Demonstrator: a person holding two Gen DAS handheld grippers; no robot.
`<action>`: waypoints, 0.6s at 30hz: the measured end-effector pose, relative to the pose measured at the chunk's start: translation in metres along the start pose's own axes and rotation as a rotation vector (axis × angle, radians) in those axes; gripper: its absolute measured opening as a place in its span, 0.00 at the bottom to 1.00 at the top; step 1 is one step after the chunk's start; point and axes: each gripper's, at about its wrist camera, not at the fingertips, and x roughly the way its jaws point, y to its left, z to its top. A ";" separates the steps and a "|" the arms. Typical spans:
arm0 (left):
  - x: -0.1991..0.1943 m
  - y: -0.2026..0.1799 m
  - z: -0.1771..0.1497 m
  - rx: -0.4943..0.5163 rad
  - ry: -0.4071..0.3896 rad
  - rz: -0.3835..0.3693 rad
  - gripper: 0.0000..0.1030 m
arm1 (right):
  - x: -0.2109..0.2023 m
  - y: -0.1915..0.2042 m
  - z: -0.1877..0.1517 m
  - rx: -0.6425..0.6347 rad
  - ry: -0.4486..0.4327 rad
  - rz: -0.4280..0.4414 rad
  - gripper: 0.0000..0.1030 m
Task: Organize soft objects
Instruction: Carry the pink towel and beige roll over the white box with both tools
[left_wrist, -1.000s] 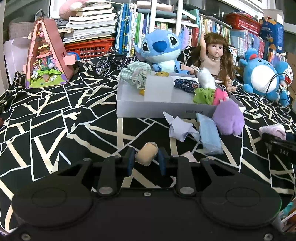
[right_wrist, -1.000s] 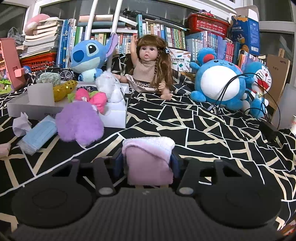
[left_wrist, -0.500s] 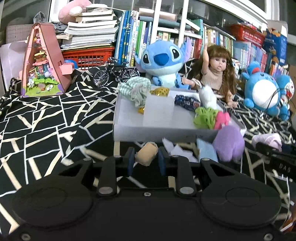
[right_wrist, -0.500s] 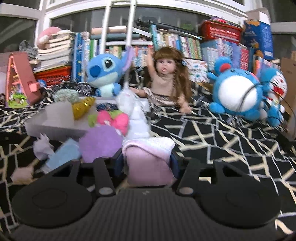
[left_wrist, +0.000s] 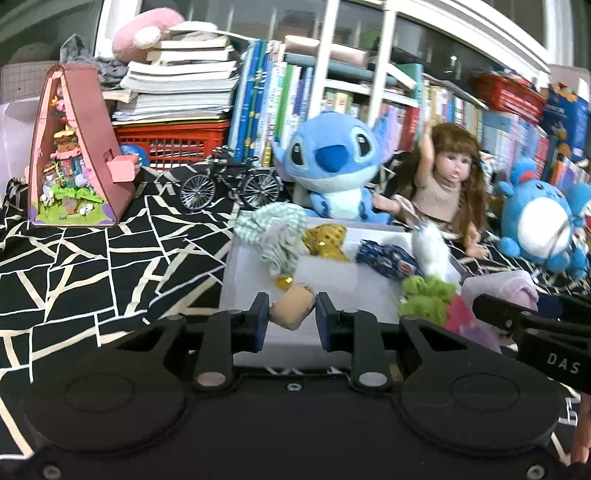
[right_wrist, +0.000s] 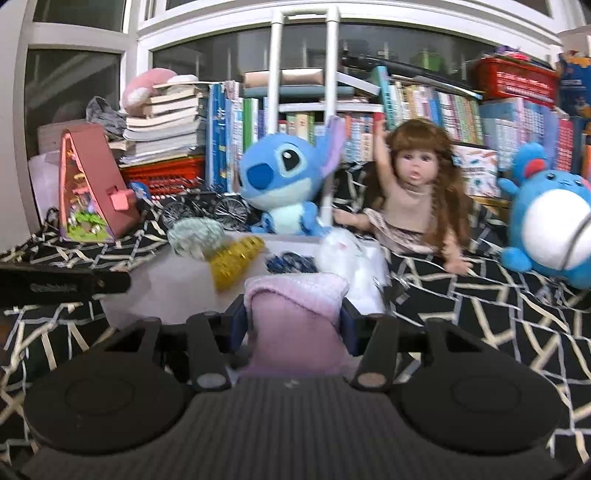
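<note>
Our left gripper pinches one tan roll, its long axis tilted up-right, above the white box. Our right gripper clamps one folded pink cloth, upright.

A small tan roll is pinched between two pads, tilted, above the near edge of the white tray. A folded pink towel is clamped upright between the other pads, before the tray. In the tray lie a green checked cloth, a gold piece, a dark blue pouch, a white plush and a green puff.
</note>
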 end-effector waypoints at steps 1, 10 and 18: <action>0.005 0.002 0.003 -0.011 0.002 0.005 0.25 | 0.006 0.001 0.005 0.007 0.004 0.015 0.53; 0.048 0.025 0.028 -0.140 0.029 -0.011 0.25 | 0.060 0.023 0.025 -0.043 0.087 0.097 0.53; 0.066 0.022 0.029 -0.127 0.035 0.001 0.25 | 0.089 0.037 0.020 -0.079 0.137 0.119 0.54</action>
